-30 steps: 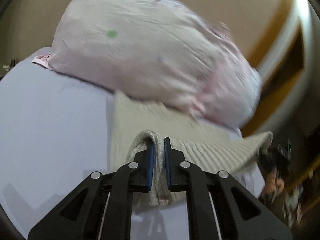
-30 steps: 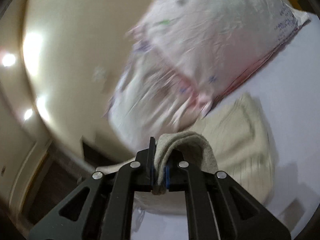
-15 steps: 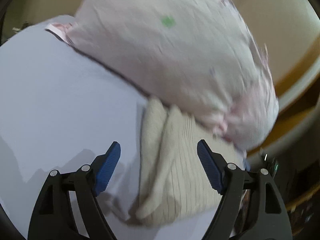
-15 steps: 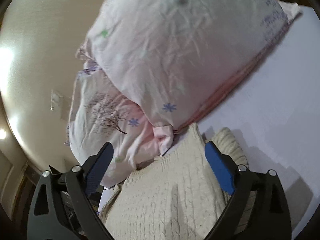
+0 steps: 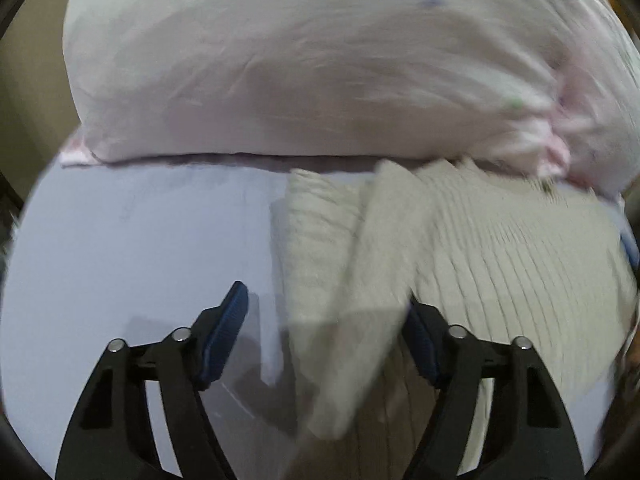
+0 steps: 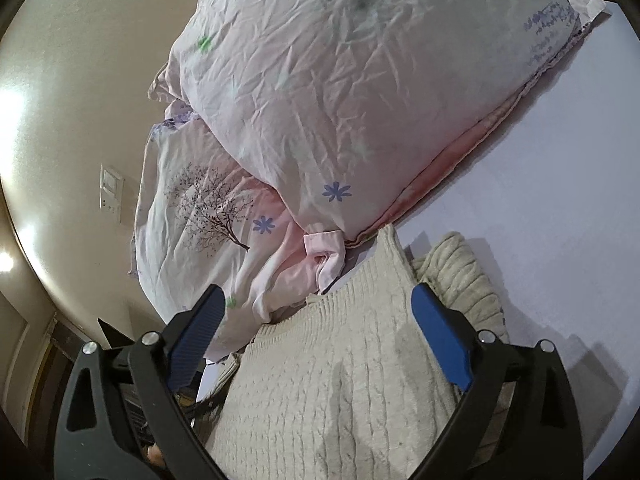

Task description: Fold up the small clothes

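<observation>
In the left wrist view the sweater (image 5: 460, 264) lies on the bed sheet (image 5: 140, 248), filling the lower right of the frame, with a folded flap over its left part. The pillow (image 5: 320, 60) spans the top, its lower edge touching the sweater's far end at the upper right. In the right wrist view the sweater (image 6: 340, 380) fills the lower centre, the pillow (image 6: 340, 80) lies above it, a second pillow (image 6: 208, 208) sits under it at centre left, and the bed sheet (image 6: 560, 200) runs along the right.
</observation>
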A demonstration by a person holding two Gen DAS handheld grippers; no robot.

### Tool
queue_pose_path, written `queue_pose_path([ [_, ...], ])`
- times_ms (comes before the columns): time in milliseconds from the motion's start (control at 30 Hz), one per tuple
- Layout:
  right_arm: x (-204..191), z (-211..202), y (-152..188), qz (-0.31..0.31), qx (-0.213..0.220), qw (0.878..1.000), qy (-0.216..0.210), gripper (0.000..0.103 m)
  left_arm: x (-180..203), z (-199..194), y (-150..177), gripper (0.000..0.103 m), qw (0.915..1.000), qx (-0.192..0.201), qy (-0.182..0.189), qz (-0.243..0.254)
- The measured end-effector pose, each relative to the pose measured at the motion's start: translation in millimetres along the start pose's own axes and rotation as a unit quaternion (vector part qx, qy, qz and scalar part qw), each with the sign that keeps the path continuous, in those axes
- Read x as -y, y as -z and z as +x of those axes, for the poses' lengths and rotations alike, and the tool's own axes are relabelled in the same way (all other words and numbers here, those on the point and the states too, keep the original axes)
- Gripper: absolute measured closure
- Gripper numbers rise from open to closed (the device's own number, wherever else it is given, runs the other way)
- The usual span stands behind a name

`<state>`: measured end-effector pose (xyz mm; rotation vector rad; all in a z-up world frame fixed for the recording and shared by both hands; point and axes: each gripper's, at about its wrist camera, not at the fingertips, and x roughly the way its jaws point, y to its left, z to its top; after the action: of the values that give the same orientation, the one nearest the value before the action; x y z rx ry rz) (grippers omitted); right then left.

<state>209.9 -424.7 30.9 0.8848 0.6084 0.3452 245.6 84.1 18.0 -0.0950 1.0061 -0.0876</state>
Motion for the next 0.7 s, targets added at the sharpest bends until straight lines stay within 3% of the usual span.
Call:
queue_pose_path([
  [33, -2, 3, -1, 0.000, 0.000, 1.000, 0.000, 0.009, -15, 2, -4, 0.037, 0.9976, -0.003, 0.046, -0.051],
  [67, -3, 4, -1, 0.000, -0.001, 1.000, 0.000, 0.009, -26, 1, -5, 0.050, 0.9933, 0.001, 0.077, -0.086],
  [100, -3, 5, -2, -0.001, -0.002, 1.000, -0.001, 0.009, -42, 4, -3, 0.061, 0.9827, -0.008, 0.127, -0.135],
  [167, -5, 6, -2, -0.005, -0.005, 1.000, -0.003, 0.009, -70, 9, 5, 0.065, 0.9587, -0.015, 0.188, -0.213],
  [200, -7, 7, -2, -0.010, -0.008, 1.000, -0.005, 0.009, -74, 9, 9, 0.066, 0.9570, -0.015, 0.196, -0.214],
  [333, -12, 12, 0, -0.024, -0.020, 1.000, -0.004, 0.009, -61, 0, 23, 0.066, 0.9694, -0.014, 0.190, -0.155],
  [400, -12, 13, 1, -0.025, -0.021, 0.999, -0.002, 0.009, -58, -1, 25, 0.067, 0.9699, -0.015, 0.194, -0.146],
  [500, -9, 11, 1, -0.018, -0.017, 1.000, -0.001, 0.009, -54, 6, 22, 0.083, 0.9645, -0.024, 0.210, -0.158],
  [567, -7, 8, 0, -0.008, -0.010, 1.000, -0.004, 0.009, -49, 9, 20, 0.088, 0.9543, -0.027, 0.234, -0.183],
  [600, -5, 6, -1, -0.003, -0.007, 1.000, -0.007, 0.009, -50, 8, 21, 0.089, 0.9445, -0.027, 0.256, -0.203],
  [633, -4, 4, -2, 0.002, -0.005, 1.000, -0.011, 0.009, -53, 4, 23, 0.089, 0.9228, -0.022, 0.303, -0.237],
  [700, -2, 1, -3, 0.008, 0.000, 1.000, -0.019, 0.009, -47, -9, 20, 0.089, 0.8996, -0.010, 0.354, -0.256],
])
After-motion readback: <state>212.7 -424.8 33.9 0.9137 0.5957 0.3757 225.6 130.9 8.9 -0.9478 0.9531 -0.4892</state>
